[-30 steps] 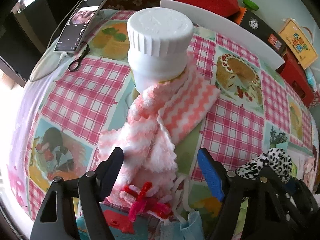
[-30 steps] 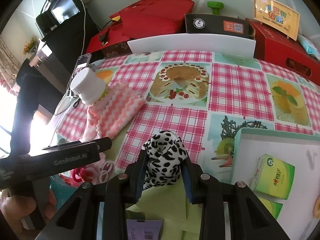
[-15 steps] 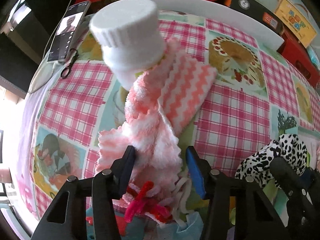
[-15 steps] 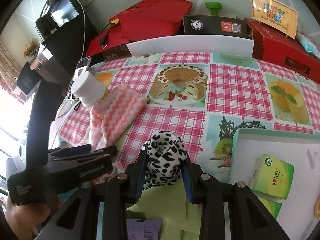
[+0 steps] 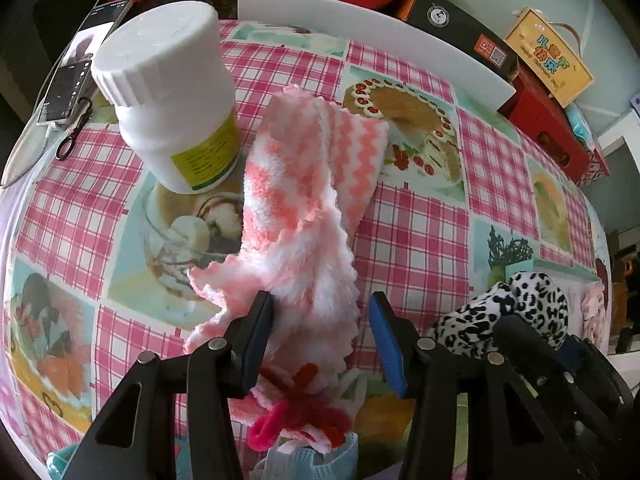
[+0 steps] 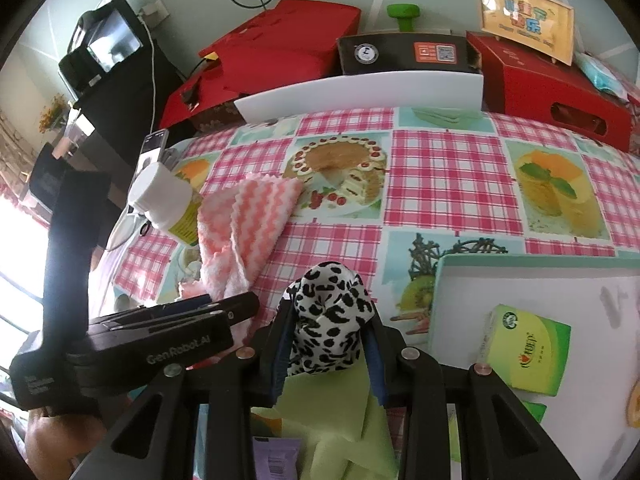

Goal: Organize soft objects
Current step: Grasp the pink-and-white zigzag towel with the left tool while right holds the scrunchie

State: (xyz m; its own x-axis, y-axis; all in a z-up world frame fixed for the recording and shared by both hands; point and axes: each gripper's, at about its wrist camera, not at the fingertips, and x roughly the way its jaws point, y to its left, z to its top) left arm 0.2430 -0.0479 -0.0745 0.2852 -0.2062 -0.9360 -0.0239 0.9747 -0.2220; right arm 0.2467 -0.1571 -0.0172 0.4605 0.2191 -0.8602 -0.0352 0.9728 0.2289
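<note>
A pink-and-white zigzag fluffy cloth [image 5: 304, 216] lies on the checked tablecloth; it also shows in the right wrist view [image 6: 244, 224]. My left gripper [image 5: 322, 312] is shut on its near end, which is bunched between the fingers and lifted off the table. My right gripper [image 6: 326, 328] is shut on a leopard-print soft item [image 6: 326, 320], which also shows in the left wrist view [image 5: 504, 312]. A white pill bottle [image 5: 168, 92] leans tilted beside the cloth's far end, clear of it.
A red pipe-cleaner tangle [image 5: 296, 412] and a blue face mask [image 5: 312, 460] lie under the left gripper. A white tray [image 6: 520, 280] with green tissue packs [image 6: 524, 348] sits right. A phone [image 5: 80, 64] lies far left. Red boxes [image 6: 288, 44] stand behind.
The left gripper has closed from open onto the pink cloth and pulled it back and up. The bottle has come off the cloth and tilted. The right gripper has stayed still.
</note>
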